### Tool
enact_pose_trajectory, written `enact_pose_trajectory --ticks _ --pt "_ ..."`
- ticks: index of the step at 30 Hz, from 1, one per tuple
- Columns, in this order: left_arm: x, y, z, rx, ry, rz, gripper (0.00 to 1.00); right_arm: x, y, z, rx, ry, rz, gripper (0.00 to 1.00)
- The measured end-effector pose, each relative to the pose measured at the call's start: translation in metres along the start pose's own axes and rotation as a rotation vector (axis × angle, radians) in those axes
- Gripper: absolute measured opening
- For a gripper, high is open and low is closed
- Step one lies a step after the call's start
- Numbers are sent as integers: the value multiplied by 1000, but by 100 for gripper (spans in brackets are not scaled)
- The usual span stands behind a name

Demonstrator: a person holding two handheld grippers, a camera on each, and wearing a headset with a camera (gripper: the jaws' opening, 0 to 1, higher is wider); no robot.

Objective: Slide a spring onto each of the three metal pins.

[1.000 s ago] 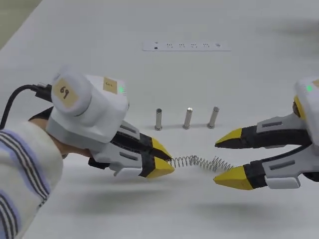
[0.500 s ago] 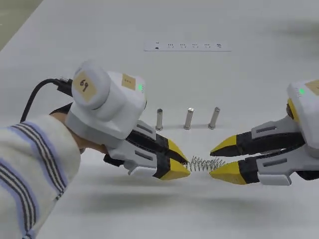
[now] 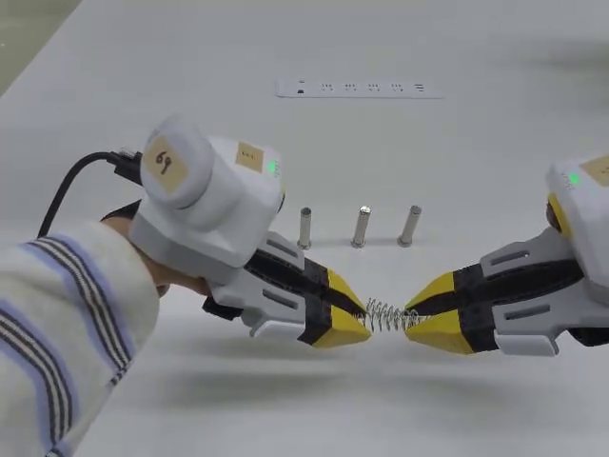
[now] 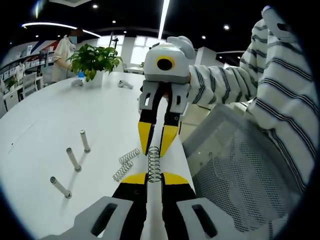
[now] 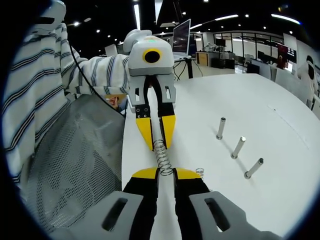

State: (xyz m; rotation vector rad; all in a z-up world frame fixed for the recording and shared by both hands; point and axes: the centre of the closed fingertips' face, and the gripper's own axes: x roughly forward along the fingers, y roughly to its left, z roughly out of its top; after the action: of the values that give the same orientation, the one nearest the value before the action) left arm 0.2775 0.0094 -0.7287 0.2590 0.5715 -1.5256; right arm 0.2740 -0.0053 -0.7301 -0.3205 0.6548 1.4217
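Observation:
A short coil spring (image 3: 385, 316) hangs level just above the white table (image 3: 285, 400), one end in each gripper. My left gripper (image 3: 360, 318) is shut on its left end and my right gripper (image 3: 415, 319) is shut on its right end. Just behind them three metal pins (image 3: 361, 227) stand upright in a row, all bare. In the left gripper view my own jaws (image 4: 154, 178) pinch the spring (image 4: 154, 163), and two more springs (image 4: 125, 164) lie beside the pins (image 4: 73, 159). In the right gripper view my jaws (image 5: 165, 173) hold the spring (image 5: 162, 154), with the pins (image 5: 238, 147) off to the right.
A white power strip (image 3: 360, 89) lies at the far side of the table. A grey mesh chair (image 4: 235, 165) sits past the table's near edge. A potted plant (image 4: 95, 57) stands at the table's far end.
My right gripper has moved left to the spring's free end and closed on it. The left gripper shifted slightly right, and the spring between them now looks shorter.

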Motion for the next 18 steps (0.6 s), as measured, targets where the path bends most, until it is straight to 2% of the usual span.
enact_pose_trajectory --ticks 18 --pt "5 -3 -2 6 12 2 2 -1 2 -3 113 13 25 9"
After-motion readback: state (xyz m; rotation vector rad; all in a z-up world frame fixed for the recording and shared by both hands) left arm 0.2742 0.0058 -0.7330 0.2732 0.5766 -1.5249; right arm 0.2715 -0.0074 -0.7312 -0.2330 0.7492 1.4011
